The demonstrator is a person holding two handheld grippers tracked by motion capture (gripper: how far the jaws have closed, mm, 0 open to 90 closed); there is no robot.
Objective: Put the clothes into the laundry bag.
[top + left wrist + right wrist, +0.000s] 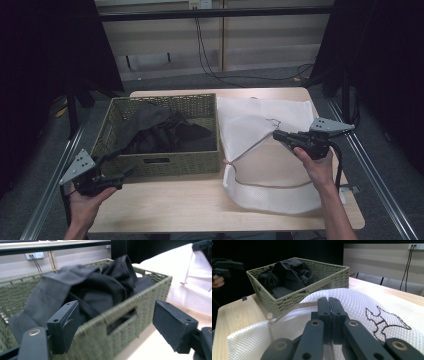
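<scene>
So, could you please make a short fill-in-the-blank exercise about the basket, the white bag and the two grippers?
1. The dark clothes lie inside the green woven ____.
2. The right gripper is shut on the white mesh ____.
3. The jaws of the left gripper stand ____, with nothing between them.
4. On the table, the basket stands to the ____ of the mesh bag in the high view.

Missing words: basket; bag; open; left

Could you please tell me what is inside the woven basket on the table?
The woven basket holds a heap of dark clothing, one piece draped over its near-left rim. The heap hides the basket's bottom, so anything lying beneath it cannot be seen.
</scene>
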